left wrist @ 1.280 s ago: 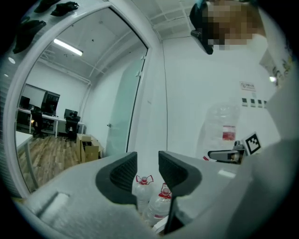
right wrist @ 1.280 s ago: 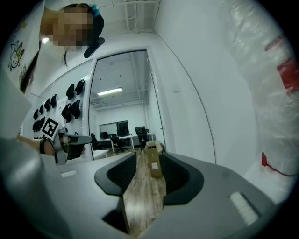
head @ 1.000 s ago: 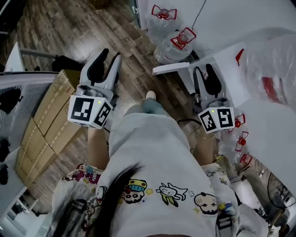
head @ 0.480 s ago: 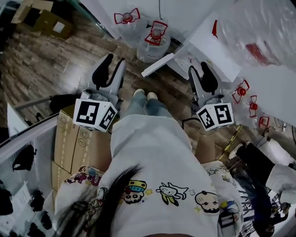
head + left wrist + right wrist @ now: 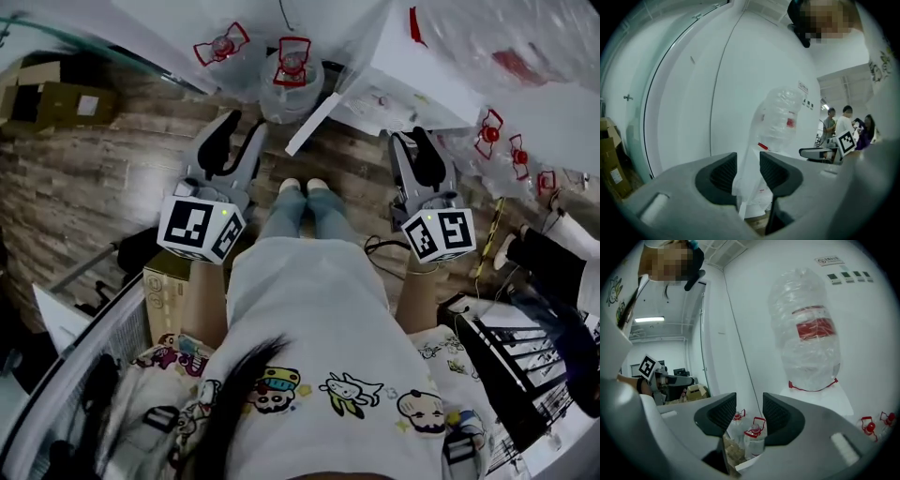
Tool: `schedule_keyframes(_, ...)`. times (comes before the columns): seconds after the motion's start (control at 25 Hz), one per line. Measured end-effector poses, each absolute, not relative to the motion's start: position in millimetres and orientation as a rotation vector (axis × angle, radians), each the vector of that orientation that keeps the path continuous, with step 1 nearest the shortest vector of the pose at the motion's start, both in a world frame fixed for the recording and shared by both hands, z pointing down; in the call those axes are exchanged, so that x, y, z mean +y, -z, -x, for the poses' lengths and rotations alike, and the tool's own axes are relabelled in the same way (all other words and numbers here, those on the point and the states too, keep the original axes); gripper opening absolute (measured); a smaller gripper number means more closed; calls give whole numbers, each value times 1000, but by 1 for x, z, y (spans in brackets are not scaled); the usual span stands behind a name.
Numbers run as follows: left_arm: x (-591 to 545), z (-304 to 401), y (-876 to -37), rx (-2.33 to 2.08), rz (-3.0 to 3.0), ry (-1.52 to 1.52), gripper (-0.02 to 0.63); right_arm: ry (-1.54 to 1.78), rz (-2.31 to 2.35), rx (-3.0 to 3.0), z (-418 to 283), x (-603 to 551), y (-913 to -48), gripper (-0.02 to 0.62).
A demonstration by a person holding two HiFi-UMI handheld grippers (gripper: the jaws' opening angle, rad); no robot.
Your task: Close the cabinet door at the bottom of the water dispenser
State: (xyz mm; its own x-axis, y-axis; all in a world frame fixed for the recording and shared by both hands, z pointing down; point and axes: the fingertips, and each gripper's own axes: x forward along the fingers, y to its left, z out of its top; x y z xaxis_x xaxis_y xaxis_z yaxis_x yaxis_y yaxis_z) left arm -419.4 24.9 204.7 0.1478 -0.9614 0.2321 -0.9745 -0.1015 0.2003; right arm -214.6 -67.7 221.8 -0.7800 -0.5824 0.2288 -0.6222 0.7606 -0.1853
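Observation:
The white water dispenser [image 5: 412,80] stands ahead of the person's feet, with a plastic-wrapped bottle [image 5: 808,343] on top. Its bottom cabinet door [image 5: 314,122] hangs open, swung out to the left. My left gripper [image 5: 239,129] is held level, left of the door's free edge and apart from it, open and empty. My right gripper [image 5: 411,139] is in front of the dispenser's body, also open and empty. In the left gripper view the dispenser [image 5: 757,185] shows through the gap of the left gripper [image 5: 747,171]. The right gripper [image 5: 750,413] frames floor bottles.
Two water bottles with red caps [image 5: 292,61] stand on the wood floor left of the dispenser, more red-capped ones [image 5: 489,136] to its right. Cardboard boxes [image 5: 56,94] lie at the far left, another box [image 5: 169,291] by the left leg. People stand at the right [image 5: 843,122].
The view has swung so the dispenser and its open door now lie straight ahead. Both grippers turned with it and sank a little, the left one moving more. Their jaws stayed open.

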Motion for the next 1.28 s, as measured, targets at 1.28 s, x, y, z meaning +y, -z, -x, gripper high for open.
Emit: schedule_keyframes(1.28, 17, 378, -384, -1662, -2021, -229, 172, -538, -985, -2656, 199, -51, -334, 164)
